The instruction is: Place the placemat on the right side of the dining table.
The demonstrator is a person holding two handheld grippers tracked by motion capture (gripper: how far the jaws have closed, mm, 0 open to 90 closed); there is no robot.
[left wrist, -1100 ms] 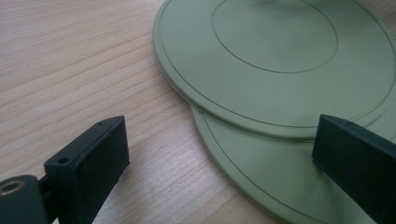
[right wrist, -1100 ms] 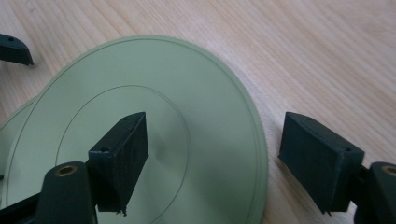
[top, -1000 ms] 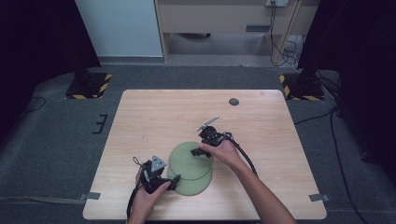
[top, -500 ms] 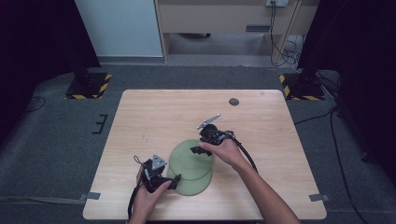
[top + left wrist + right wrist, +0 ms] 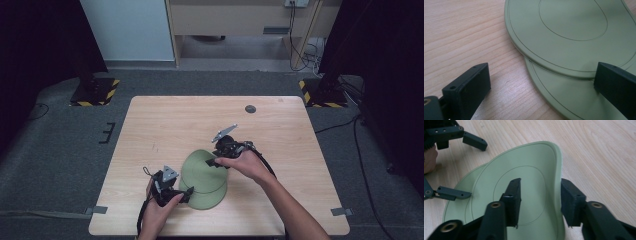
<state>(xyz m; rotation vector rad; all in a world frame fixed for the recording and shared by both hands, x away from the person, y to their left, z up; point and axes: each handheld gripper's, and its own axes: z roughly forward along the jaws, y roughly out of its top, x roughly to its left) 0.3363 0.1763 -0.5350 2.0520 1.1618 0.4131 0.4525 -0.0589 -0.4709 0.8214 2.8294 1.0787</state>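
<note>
A pale green flexible round mat (image 5: pixel 202 180) lies near the table's front middle. Its top layer (image 5: pixel 574 32) overlaps a lower green layer (image 5: pixel 564 100); I cannot tell whether this is one folded mat or two. In the right gripper view the mat's far rim (image 5: pixel 557 170) curls upward. My right gripper (image 5: pixel 212 161) straddles that rim: one jaw rests on the mat's inner face, the other stands behind the raised edge, with a gap left between them (image 5: pixel 540 187). My left gripper (image 5: pixel 186 192) is open at the mat's near-left edge, one jaw over bare wood and one over the mat (image 5: pixel 541 82).
The light wooden table (image 5: pixel 165 125) has a small dark disc (image 5: pixel 250 108) near its far edge. A black cable (image 5: pixel 265 165) trails from the right gripper along the forearm. Grey carpet and black-yellow stand feet (image 5: pixel 95 92) surround the table.
</note>
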